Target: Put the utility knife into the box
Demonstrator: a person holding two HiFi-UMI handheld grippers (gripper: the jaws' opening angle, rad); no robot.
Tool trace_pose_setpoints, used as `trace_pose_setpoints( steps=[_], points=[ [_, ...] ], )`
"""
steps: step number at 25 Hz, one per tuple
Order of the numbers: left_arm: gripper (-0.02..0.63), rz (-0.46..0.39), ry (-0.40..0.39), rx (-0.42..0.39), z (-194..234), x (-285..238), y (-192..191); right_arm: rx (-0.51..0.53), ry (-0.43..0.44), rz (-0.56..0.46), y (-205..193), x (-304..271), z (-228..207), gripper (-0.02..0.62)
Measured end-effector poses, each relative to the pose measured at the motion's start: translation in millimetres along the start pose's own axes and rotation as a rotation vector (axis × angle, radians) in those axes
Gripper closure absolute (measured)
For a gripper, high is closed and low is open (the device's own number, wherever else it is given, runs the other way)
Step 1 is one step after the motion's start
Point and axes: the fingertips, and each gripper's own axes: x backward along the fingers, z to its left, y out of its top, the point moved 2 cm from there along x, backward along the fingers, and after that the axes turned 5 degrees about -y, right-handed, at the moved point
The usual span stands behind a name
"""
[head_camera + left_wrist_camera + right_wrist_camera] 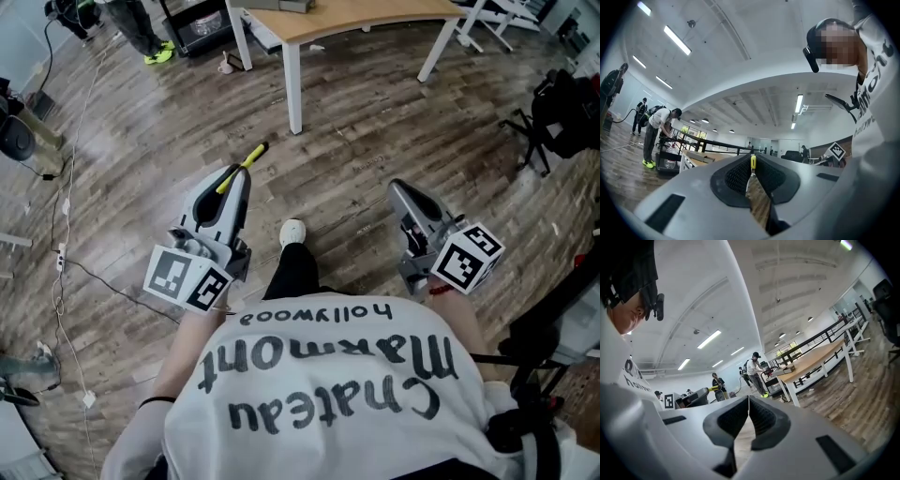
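The left claw is closed on the knife. In the left gripper view the yellow body is pinched between the two pads, and in the head view its yellow and black end sticks out past the tips toward about 1 o'clock. The right claw is closed too, with nothing inside; in its own view the pads meet on a line. Both are held in front of the person, above the wooden floor. The desk is at 12 o'clock, well apart. On it lies a flat thing that I take to be the box, though it is too small to be sure. I judge that the step in hand is to carry the knife there, and the putting in is not yet done. To do it well, the grip should be firm, because the knife is held near one end and can turn between the pads. It is better to come over the box from above, lower the knife until it is inside, and only then open the left claw. The right claw could hold the box steady.
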Motion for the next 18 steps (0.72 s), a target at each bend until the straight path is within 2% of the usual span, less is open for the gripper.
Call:
trace_pose_setpoints(
  steps=[6,13,18],
  points=[
    [0.580,-0.022,-0.047,0.009,40,-44,-7,0.001,-0.049,-0.021,14,-33,-29,0.583],
    [0.580,-0.020,-0.075,0.006,113,-112,7,0.007,-0.022,-0.053,63,-123,-52,0.583],
    [0.580,-0.004,-0.060,0.031,169,-142,5,0.010,-0.005,-0.066,80,-175,-67,0.584]
  ],
)
